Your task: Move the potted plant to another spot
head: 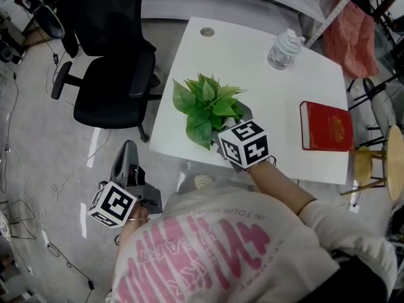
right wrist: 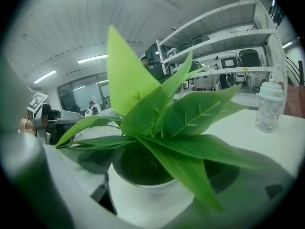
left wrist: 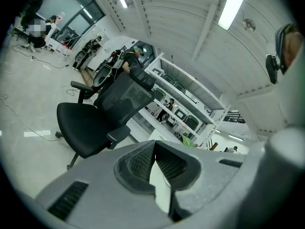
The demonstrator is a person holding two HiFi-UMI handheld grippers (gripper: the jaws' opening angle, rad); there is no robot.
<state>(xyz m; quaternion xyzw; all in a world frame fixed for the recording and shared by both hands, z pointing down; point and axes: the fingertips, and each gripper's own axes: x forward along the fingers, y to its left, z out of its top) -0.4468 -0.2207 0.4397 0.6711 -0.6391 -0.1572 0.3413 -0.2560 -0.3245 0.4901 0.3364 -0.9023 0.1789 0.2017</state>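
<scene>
The potted plant (head: 208, 106), green leaves in a white pot, stands near the front left edge of the white table (head: 252, 74). My right gripper (head: 221, 142) reaches it from the front, its marker cube just behind the leaves. In the right gripper view the white pot (right wrist: 143, 202) fills the space between the two jaws, and the leaves (right wrist: 157, 123) spread over them. My left gripper (head: 128, 149) hangs off the table at the lower left, over the floor. Its pads meet at the tips with nothing between them (left wrist: 154, 144).
A red book (head: 326, 126) lies at the table's right edge. A plastic bottle (head: 284, 49) stands at the far side. A black office chair (head: 107, 62) stands left of the table and a wooden stool (head: 372, 163) to its right. Cables trail on the floor.
</scene>
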